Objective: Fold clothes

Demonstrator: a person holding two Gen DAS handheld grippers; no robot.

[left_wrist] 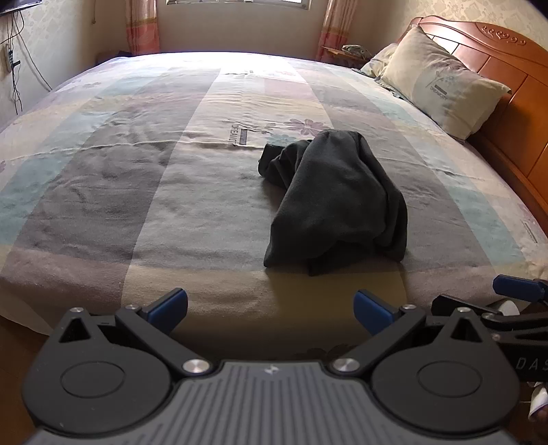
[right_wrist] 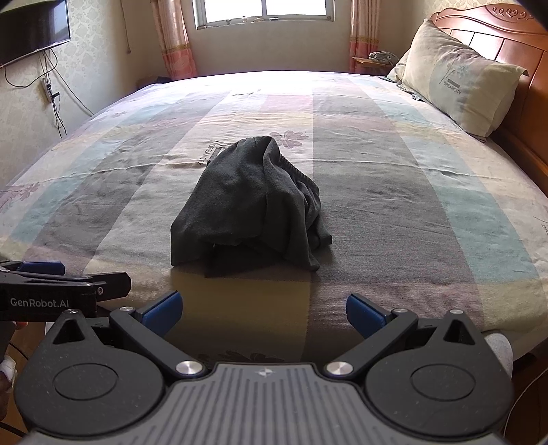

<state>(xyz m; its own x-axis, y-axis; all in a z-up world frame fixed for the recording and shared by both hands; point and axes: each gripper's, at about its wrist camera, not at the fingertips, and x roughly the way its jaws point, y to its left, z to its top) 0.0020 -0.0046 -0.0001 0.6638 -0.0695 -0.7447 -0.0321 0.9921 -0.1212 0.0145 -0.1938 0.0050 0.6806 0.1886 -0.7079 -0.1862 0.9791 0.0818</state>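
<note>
A dark grey garment [left_wrist: 337,202] lies crumpled in a heap on the striped bedsheet [left_wrist: 137,191], right of centre in the left wrist view. In the right wrist view the same garment [right_wrist: 250,205] sits at the centre, a ribbed hem showing on its right side. My left gripper [left_wrist: 270,313] is open near the bed's front edge, short of the heap and to its left, holding nothing. My right gripper [right_wrist: 263,315] is open too, just short of the heap and apart from it. Each gripper shows at the edge of the other's view.
A pillow [right_wrist: 462,82] leans on the wooden headboard [right_wrist: 513,37] at the right. A window [right_wrist: 260,10] with curtains is beyond the bed, a nightstand [right_wrist: 373,61] beside it. A wall screen [right_wrist: 30,27] and cables hang at left. Bare sheet surrounds the heap.
</note>
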